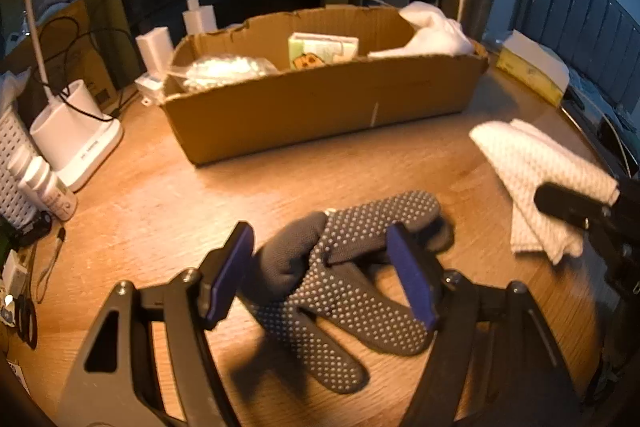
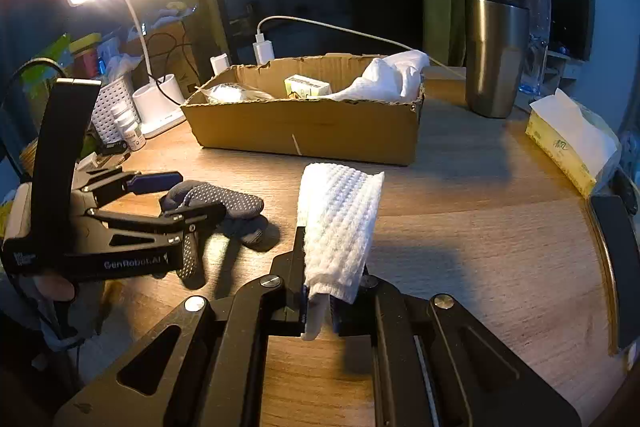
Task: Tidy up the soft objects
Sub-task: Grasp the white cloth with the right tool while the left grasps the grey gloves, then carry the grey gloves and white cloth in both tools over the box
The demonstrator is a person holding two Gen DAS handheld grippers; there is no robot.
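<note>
A white cloth [image 2: 384, 83] already lies in the cardboard box [image 2: 312, 127], while the right gripper [image 2: 320, 303] fingers pinch a white towel [image 2: 340, 223] and the left gripper [image 1: 320, 275] fingers stand wide around the dotted glove [image 1: 344, 267] on the tabletop [image 1: 360, 167], so both seem left.

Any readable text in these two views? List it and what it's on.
"GenRobot.AI": side of the left tool.
Tissue pack: green characters, not legible.
Small bottles: labels too small.
Lamp base: print blurred.
Carton in the cardboard box: picture only, text unreadable.
</note>
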